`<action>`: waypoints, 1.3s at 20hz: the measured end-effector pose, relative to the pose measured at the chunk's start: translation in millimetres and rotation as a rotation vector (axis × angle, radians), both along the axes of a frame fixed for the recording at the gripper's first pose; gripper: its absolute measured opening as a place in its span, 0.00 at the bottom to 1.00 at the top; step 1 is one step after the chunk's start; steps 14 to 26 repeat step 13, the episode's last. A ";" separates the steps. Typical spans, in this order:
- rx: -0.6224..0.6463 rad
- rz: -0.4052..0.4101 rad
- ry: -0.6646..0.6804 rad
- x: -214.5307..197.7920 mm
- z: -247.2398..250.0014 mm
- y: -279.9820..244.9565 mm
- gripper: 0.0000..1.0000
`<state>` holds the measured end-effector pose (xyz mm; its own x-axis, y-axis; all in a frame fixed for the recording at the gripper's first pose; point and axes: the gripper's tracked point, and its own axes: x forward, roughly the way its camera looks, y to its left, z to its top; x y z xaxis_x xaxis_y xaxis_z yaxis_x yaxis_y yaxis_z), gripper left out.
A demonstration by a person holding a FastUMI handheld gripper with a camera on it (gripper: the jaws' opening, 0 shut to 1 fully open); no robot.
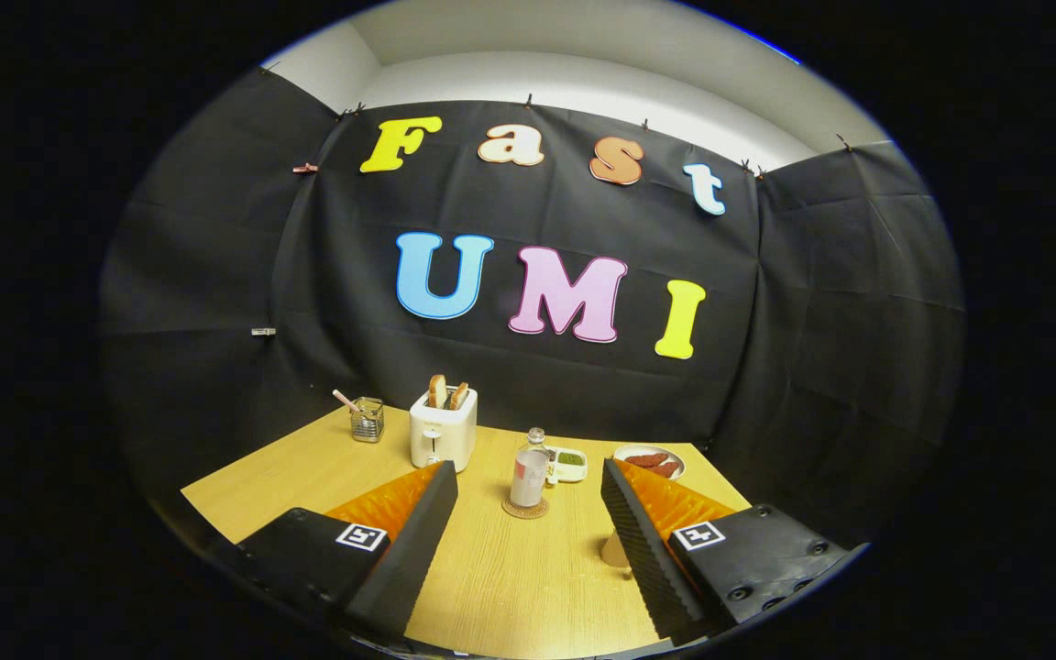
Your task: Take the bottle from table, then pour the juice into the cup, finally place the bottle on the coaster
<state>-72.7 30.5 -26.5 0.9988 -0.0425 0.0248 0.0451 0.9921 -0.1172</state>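
My fingers (528,477) spread apart, empty; bottle (529,477) on coaster (525,507) mid-frame looks rigid, slippery, likely light; grab mid-body.

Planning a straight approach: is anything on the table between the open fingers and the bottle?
No. In the gripper view, only bare wooden table lies between the gripper and the bottle, which stands on its coaster.

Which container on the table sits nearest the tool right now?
The bottle, upright on the round coaster, just ahead of the open tool. The wire holder and the dishes stand farther back.
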 end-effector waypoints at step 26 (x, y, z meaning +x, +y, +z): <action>0.073 -0.065 -0.017 11.8 5.0 -8.4 0.97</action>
